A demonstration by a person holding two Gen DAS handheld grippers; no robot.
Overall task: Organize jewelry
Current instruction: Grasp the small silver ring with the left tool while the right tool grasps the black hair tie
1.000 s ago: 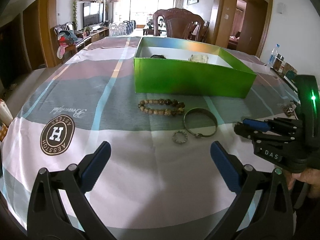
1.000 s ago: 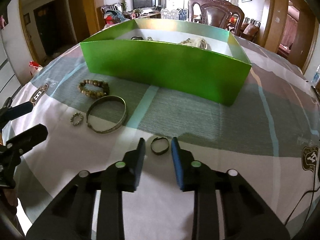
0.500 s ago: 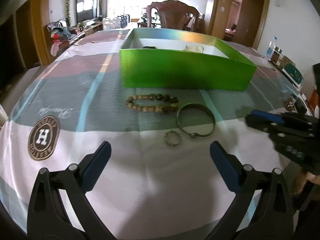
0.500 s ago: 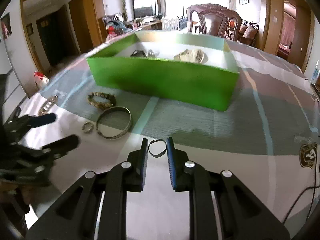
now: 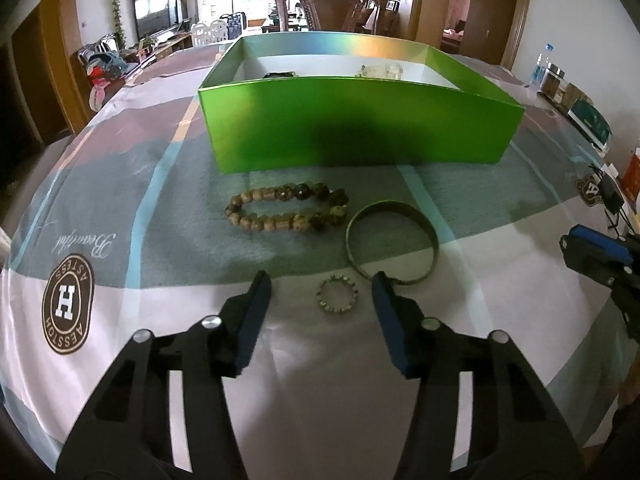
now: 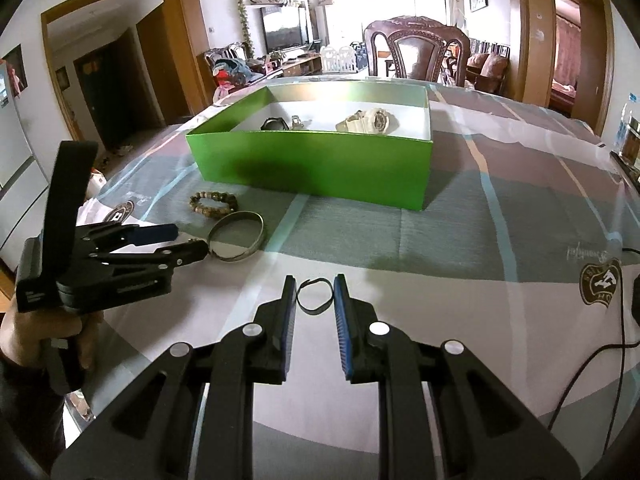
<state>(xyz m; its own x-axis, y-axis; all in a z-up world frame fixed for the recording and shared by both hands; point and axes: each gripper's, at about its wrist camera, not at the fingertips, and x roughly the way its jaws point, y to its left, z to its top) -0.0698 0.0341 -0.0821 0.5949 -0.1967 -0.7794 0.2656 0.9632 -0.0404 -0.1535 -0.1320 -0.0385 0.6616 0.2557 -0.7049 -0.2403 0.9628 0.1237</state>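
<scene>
A green box (image 5: 360,128) (image 6: 312,164) stands on the tablecloth with a white watch (image 6: 366,120) and a dark watch (image 6: 274,123) inside. In front of it lie a beaded bracelet (image 5: 286,208) (image 6: 213,202), a metal bangle (image 5: 394,246) (image 6: 238,235) and a small studded ring (image 5: 337,299). My left gripper (image 5: 322,292) is open, its fingers on either side of the studded ring, low over the cloth. My right gripper (image 6: 315,294) is shut on a thin dark ring (image 6: 315,295) and holds it above the cloth.
A carved wooden chair (image 6: 416,52) stands behind the table's far edge. Bottles and boxes (image 5: 568,92) sit at the right edge. A black cable (image 6: 592,364) runs over the cloth at the right. The cloth has round brown logos (image 5: 68,304).
My left gripper moved forward to the studded ring and its fingers narrowed around it. My right gripper closed on the thin dark ring and lifted it higher off the cloth.
</scene>
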